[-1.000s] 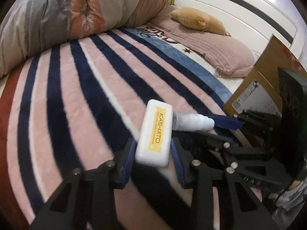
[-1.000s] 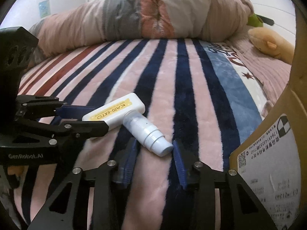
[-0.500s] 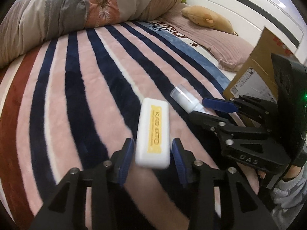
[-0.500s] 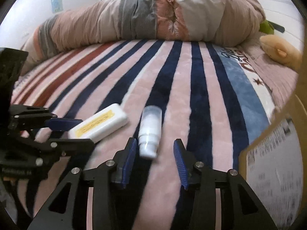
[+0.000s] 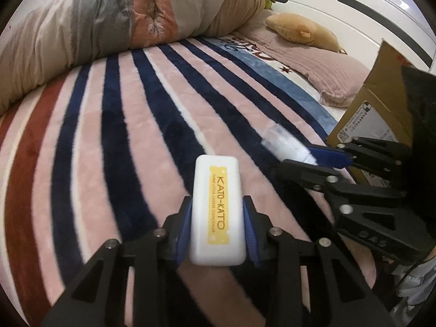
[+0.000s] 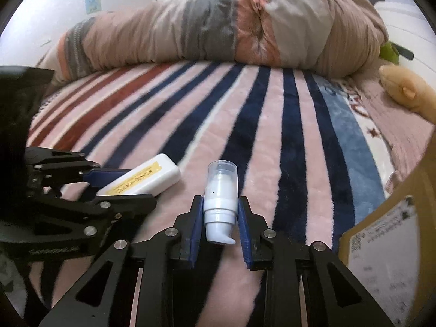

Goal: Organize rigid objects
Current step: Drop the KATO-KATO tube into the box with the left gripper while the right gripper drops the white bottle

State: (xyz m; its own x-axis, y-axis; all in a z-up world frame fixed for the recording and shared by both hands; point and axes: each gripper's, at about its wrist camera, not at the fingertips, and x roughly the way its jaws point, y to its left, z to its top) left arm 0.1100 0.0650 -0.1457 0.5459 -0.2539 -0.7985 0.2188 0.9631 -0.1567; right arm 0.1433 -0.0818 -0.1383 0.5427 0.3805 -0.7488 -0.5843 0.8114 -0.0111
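Note:
My left gripper (image 5: pixel 216 227) is shut on a white flat case with a yellow KATO-KATO label (image 5: pixel 216 209), held just above the striped blanket. My right gripper (image 6: pixel 220 226) is shut on a small white pump bottle with a clear cap (image 6: pixel 220 193), cap pointing away from me. In the right wrist view the case (image 6: pixel 141 178) and the left gripper (image 6: pixel 109 188) show at the left. In the left wrist view the bottle (image 5: pixel 286 147) and the right gripper (image 5: pixel 324 160) show at the right.
A pink, navy and red striped blanket (image 5: pixel 122 136) covers the bed. A rolled quilt (image 6: pixel 218 30) lies along the far side. A pillow with a tan plush toy (image 5: pixel 302 31) is at the right. A cardboard box (image 5: pixel 373 120) stands at the right edge.
Both grippers have closed on their objects. The case and the bottle, which lay touching on the blanket, are now apart and lifted, each lined up with its gripper.

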